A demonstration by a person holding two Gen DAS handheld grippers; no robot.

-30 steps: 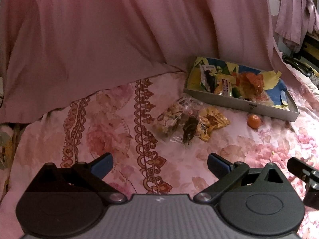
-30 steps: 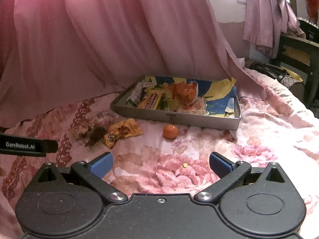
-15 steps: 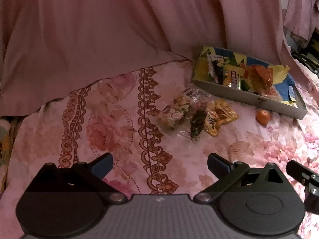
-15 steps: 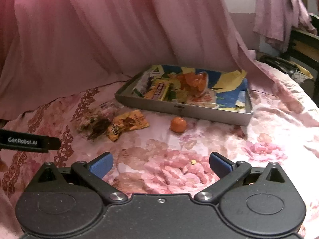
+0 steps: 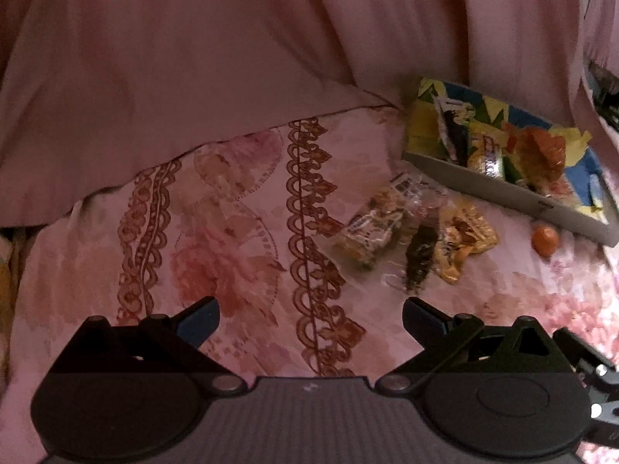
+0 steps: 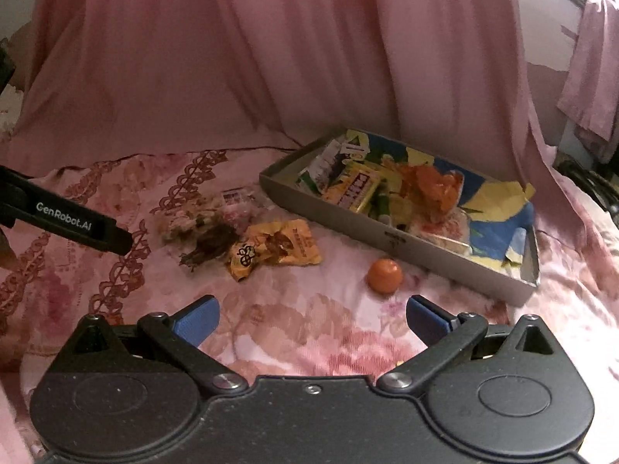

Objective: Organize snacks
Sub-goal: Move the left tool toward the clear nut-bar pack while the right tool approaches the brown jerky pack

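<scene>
On the floral bedspread (image 6: 309, 332) before a pink curtain (image 6: 271, 58), I saw nothing blocking my wide-open, empty left gripper (image 5: 309, 315) and right gripper (image 6: 311, 315) from the crumpled loose snack packets (image 6: 240, 232) and small orange (image 6: 384, 275) beside the half-filled grey tray (image 6: 445, 255).

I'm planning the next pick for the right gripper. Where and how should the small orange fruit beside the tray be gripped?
Grip the orange fruit across its widest middle, coming from above. It is round and sits free on the bedspread, apart from the tray wall, so open fingers probably fit either side.
</scene>
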